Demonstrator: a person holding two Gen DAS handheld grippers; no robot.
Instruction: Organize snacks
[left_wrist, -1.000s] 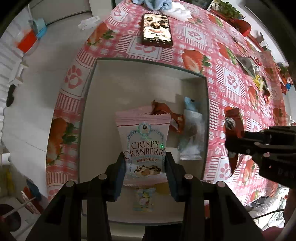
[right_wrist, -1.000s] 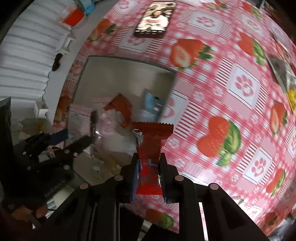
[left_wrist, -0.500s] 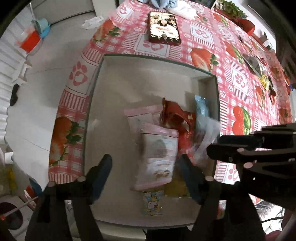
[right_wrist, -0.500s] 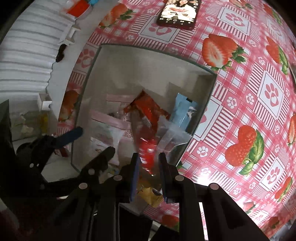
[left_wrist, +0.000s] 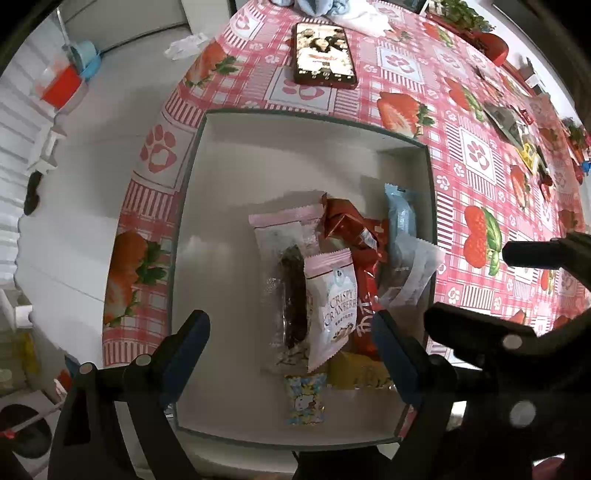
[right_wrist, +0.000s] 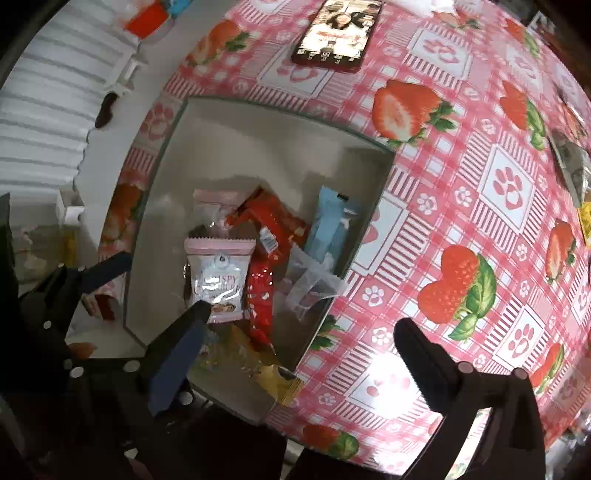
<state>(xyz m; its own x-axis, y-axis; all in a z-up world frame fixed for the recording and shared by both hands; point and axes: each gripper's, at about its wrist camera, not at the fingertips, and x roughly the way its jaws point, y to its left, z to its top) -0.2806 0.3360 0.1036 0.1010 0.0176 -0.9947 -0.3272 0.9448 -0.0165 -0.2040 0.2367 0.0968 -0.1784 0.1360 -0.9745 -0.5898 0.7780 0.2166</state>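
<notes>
Below my left gripper (left_wrist: 290, 328) the cranberry pack (left_wrist: 332, 306) lies in the box (left_wrist: 236, 155), atop other snacks; phone (left_wrist: 323, 55) far ahead.

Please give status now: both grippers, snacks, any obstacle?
Left gripper open, empty. Right gripper open, empty. Cranberry pack and red pack lie in box. Nothing blocking.

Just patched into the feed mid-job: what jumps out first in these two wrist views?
The loud strawberry-and-paw tablecloth fills both views, with a white box on it holding a pile of snack packets along its right side, the pink Crispy Cranberry packet on top. Both the left gripper and right gripper hang open and empty above it. A lit phone lies beyond the box.
</notes>
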